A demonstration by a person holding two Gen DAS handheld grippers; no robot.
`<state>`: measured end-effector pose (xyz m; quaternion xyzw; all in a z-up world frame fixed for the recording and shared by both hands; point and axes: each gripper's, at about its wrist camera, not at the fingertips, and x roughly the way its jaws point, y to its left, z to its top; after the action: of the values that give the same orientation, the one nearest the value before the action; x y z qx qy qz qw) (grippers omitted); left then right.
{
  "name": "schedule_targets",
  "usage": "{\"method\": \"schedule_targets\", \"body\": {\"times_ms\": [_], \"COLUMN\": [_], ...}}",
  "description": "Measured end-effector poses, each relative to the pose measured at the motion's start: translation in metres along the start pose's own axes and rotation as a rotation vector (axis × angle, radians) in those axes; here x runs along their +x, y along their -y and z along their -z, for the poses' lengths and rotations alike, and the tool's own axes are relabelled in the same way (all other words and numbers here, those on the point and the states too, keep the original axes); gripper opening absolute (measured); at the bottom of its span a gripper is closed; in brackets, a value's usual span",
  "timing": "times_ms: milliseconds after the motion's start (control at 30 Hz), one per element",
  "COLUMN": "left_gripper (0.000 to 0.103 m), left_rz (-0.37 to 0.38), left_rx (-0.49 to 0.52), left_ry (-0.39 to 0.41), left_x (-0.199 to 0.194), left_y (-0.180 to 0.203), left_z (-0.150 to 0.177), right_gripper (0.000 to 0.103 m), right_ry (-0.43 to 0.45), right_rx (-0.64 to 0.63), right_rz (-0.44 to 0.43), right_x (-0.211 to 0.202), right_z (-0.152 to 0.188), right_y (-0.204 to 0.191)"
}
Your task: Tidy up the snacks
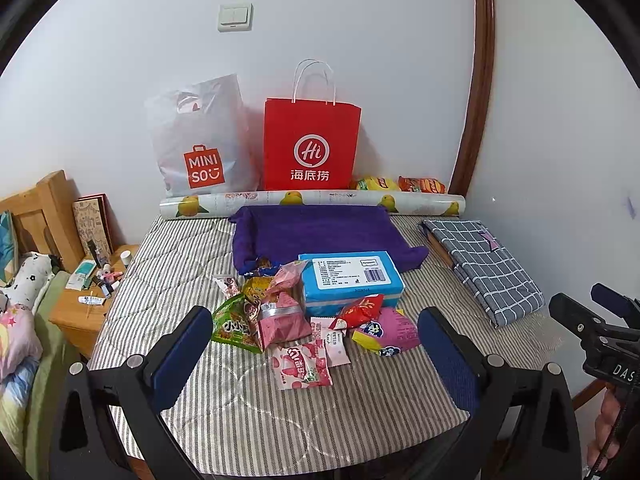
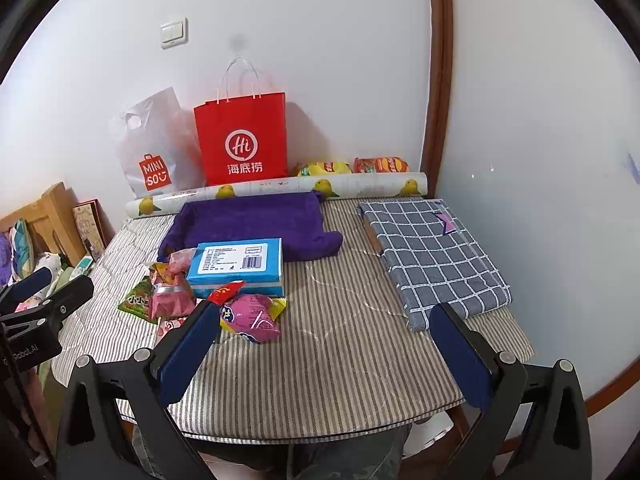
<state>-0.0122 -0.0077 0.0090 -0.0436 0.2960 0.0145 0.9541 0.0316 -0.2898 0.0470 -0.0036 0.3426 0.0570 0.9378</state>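
A: Checking progress. Left gripper (image 1: 316, 332) jaws apart, nothing between them, hovering over the near edge of the striped-cloth bench (image 1: 248, 412). Right gripper (image 2: 324, 334) the same: jaws apart, empty, over bare cloth.

B: Snacks?

A: Loose heap mid-bench. Nearest is a pink-and-white strawberry-print packet (image 1: 302, 366), beside it a green foil packet (image 1: 234, 326), a pink crinkled pouch (image 1: 282, 316), a red foil sachet (image 1: 360, 310) and a magenta-and-yellow packet (image 1: 386, 330). They overlap and touch each other.

B: Behind that?

A: Blue rectangular tissue pack (image 1: 350, 278) touching the heap, then a purple cloth tray (image 1: 320, 236), which looks nearly empty. Further back a fruit-print paper roll (image 1: 312, 202), with a yellow chip bag (image 1: 374, 183) and an orange chip bag (image 1: 422, 185) behind it. Against the wall: a red paper carrier bag (image 1: 312, 144) and a white plastic shopping bag (image 1: 200, 140).

B: So how far along?

A: My read: barely begun. Nothing gripped, heap unsorted. All the collecting is left; which container is the target, I can't tell.
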Motion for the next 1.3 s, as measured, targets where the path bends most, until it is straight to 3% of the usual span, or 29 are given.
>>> {"method": "schedule_targets", "body": {"times_ms": [1300], "left_gripper": [0.103], "left_rz": [0.005], "left_rx": [-0.015], "left_ry": [0.018], "left_x": [-0.007], "left_y": [-0.009], "left_z": [0.001], "right_gripper": [0.103], "right_ry": [-0.001], "right_rx": [-0.013], "right_rz": [-0.014], "right_x": [-0.002], "right_z": [0.004], "right_y": [-0.011]}}
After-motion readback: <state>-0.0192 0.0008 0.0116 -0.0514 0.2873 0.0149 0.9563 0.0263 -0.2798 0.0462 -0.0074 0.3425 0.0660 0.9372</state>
